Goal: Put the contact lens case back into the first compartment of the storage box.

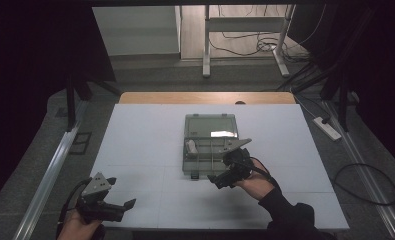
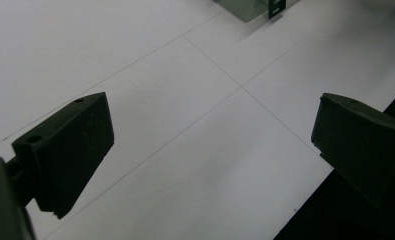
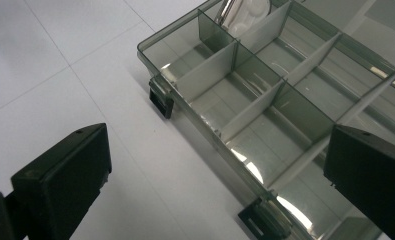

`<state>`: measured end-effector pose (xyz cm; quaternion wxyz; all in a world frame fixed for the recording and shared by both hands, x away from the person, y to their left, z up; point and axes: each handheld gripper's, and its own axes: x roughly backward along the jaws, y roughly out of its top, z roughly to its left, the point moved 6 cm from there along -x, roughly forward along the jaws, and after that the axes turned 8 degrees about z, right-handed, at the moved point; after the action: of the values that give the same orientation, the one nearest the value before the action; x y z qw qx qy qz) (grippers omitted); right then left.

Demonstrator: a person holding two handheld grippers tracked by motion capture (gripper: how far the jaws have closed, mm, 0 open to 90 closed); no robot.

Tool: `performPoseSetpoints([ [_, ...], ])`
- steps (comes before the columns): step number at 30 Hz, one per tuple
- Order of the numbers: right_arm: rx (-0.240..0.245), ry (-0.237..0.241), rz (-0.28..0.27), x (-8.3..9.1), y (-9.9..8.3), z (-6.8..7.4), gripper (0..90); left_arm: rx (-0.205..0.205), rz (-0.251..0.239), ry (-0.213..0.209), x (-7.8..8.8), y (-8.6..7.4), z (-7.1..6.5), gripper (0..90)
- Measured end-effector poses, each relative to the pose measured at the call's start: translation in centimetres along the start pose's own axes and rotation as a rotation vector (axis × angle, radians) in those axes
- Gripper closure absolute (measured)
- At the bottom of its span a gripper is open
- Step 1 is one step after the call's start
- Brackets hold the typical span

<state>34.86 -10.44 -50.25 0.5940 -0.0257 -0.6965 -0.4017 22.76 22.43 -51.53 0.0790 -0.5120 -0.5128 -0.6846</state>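
Now hovering, right gripper (image 1: 218, 181) wide open and empty at the near edge of the open compartment box (image 1: 200, 131) mid-table, left gripper (image 1: 121, 194) likewise agape and idle near the front-left corner; next, probably, reaching over the dividers (image 3: 252, 112) or lid.

No legible text, label, brand mark, number or sign was found on any surface inspected. The clear compartment box (image 1: 210, 144) carries no readable marking on its lid, dividers or latches, and the white tabletop (image 1: 135, 140) bears only thin ruled lines, no characters. The black fingers (image 2: 70, 145) of the grippers show plain faces with small holes and no lettering.
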Motion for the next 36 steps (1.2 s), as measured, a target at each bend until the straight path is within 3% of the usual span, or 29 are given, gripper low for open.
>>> performPoseSetpoints([
  [7,0.015,-0.021,0.004,0.4,-0.8,-0.3,0.0,0.001,-0.001,-0.001,0.0,0.0,0.0,3.4],
  [16,0.013,-0.014,0.004,1.0,-1.8,-0.6,0.0,0.002,-0.001,-0.001,0.0,0.0,0.0,3.4],
  [36,-0.016,-0.03,-0.019,2.6,-4.1,-1.3,0.0,0.009,0.001,0.001,0.0,0.0,0.0,3.4],
])
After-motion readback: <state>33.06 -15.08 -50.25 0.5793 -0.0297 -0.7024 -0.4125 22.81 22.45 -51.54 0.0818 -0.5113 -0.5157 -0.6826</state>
